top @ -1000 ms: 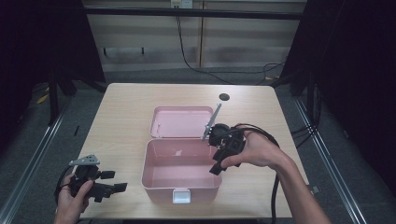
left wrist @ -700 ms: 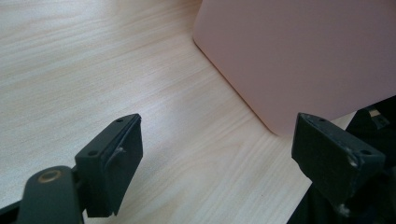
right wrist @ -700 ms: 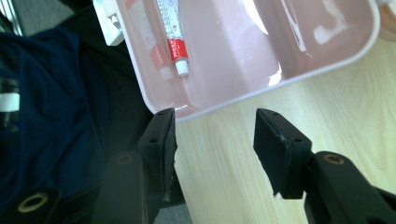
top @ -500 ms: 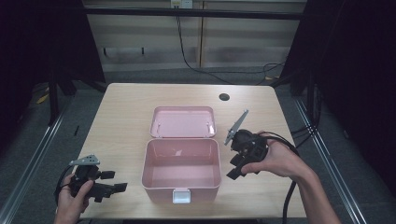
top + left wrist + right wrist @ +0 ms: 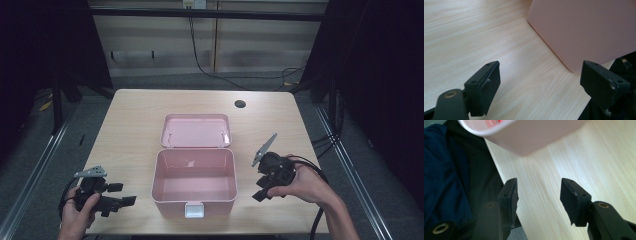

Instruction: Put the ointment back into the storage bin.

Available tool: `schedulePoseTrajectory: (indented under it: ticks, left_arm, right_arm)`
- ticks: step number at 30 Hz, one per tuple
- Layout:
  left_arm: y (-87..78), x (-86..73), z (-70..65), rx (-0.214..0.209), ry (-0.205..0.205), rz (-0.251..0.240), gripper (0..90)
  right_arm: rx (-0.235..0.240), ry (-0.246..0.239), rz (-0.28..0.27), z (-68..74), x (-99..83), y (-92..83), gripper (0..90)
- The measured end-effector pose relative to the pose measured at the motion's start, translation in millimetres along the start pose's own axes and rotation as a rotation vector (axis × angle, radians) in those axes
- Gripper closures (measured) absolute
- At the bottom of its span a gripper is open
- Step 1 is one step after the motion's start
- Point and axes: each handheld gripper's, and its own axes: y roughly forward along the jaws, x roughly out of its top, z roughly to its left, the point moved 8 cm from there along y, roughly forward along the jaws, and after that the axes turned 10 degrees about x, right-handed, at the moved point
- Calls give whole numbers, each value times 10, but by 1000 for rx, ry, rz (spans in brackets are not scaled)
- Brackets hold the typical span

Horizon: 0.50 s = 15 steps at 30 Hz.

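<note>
An open pink box (image 5: 194, 197) stands at the table's middle, its inside bare and its lid (image 5: 196, 131) laid flat behind it. My left gripper (image 5: 122, 195) rests low at the front left corner, pointing right at the box. Its jaws stand wide open with nothing between them. In the left gripper view the gripper (image 5: 540, 75) faces the pink box wall (image 5: 586, 30). My right gripper (image 5: 260, 189) hovers just right of the box, open with nothing between its jaws. In the right gripper view the gripper (image 5: 539, 192) looks past the box's rounded corner (image 5: 529, 135).
A white latch (image 5: 194, 210) sits on the box's front wall. A round hole (image 5: 240, 104) is in the table (image 5: 135, 115) at the back right. The person's dark blue clothing (image 5: 444, 170) lies beyond the table's front edge. A cable (image 5: 320, 220) trails from the right gripper.
My right gripper has moved away from the box's right rim, going right, toward the front and lower. The left gripper has stayed put.
</note>
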Motion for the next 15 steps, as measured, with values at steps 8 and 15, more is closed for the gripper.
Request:
schedulePoseTrajectory:
  ticks: [8,15]
  left_arm:
    - [0,1,1,-1,-1,-1,165]
    - [0,4,6,1,-1,-2,165]
  right_arm:
    - [33,55,-32,-158,-159,253,489]
    - [19,84,-50,-277,-272,397,472]
